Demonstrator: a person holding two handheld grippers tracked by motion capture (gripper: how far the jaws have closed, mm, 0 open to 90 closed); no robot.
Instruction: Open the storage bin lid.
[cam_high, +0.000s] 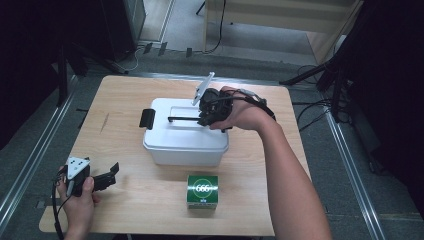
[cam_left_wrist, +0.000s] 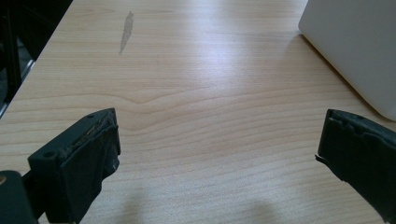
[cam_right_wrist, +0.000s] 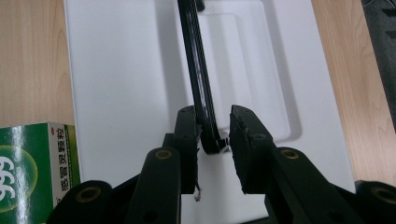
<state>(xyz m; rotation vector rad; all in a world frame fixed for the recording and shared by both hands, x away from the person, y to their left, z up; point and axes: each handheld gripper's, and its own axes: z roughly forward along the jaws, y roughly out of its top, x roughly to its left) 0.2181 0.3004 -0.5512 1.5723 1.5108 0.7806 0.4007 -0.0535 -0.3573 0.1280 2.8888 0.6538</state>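
White plastic storage box (cam_high: 185, 137) at mid-table, lid down, black carry handle (cam_high: 185, 119) swung up over the lid's recess. Right gripper (cam_right_wrist: 215, 133) poised over the box near its right end, jaws straddling the handle bar (cam_right_wrist: 198, 79): left jaw looks pressed against it, right jaw a sliver off, so closing in rather than fully clamped, as far as the right gripper view tells. Black side latch (cam_high: 146, 119) on the box's left end, folded against the wall; whether released or locked, impossible to tell. Green carton (cam_high: 202, 190) printed with 666 just in front of the box, on the wood, untouched. Left gripper (cam_high: 102, 177) well to the front-left of the box, low over the table (cam_high: 125, 210), jaws spread wide with nothing between them, box corner (cam_left_wrist: 355, 51) just ahead in its own view. Progress, by judgement: early going. Handle raised and nearly caught, nothing lifted or opened. Left to do, most likely: finish the squeeze, then lift the box or the lid, and perhaps stow the carton inside.
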